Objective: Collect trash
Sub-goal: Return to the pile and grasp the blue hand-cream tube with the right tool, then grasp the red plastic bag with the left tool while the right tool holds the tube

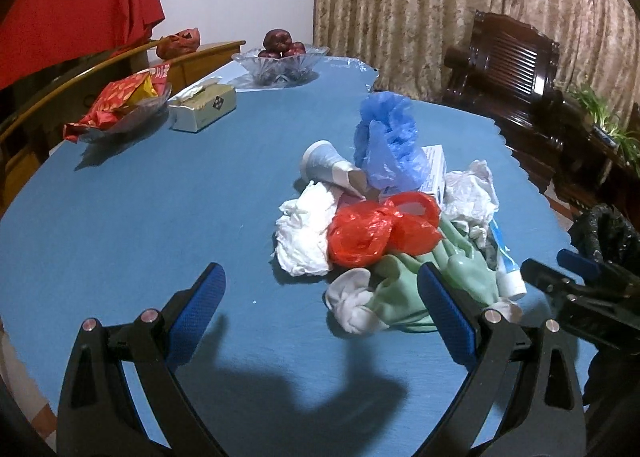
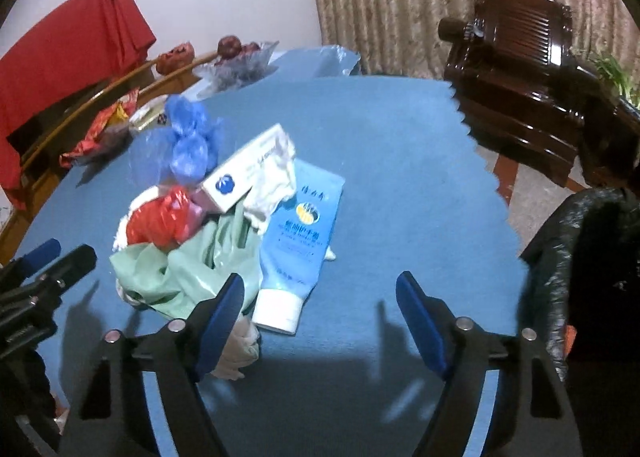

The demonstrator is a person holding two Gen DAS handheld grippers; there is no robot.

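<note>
Centrally, a heap of trash lies on a table w/ blue cloth (image 1: pixel 160 209). Left wrist view: left gripper (image 1: pixel 320 289) is spread wide, nothing btwn its blue pads, hovering just short of the heap; its right finger (image 1: pixel 444 313) overlaps the green plastic bag (image 1: pixel 400 293) in the picture, contact cannot be told. Heap contents: red plastic bag (image 1: pixel 376 233) at centre, white crumpled tissue (image 1: pixel 304 233) touching its left side, paper cup (image 1: pixel 328 167) on its side behind, blue plastic bag (image 1: pixel 390 141) standing up at the back, white box (image 1: pixel 434 171) under it, white plastic bag (image 1: pixel 472 193) at right, blue-and-white tube (image 1: pixel 506 261) at the near right edge, cap toward the camera. Right wrist view: right gripper (image 2: pixel 320 309) is partly spread, pads pressing on nothing; the tube's cap end sits btwn the fingers, beside the left one (image 2: pixel 224 317). Black bin bag (image 2: pixel 580 249) hangs off the table's right edge. Far left of table: tissue box (image 1: pixel 202 109), snack packets (image 1: pixel 116 101) on a glass dish, glass bowl of fruit (image 1: pixel 280 57), all well apart from the heap.
</note>
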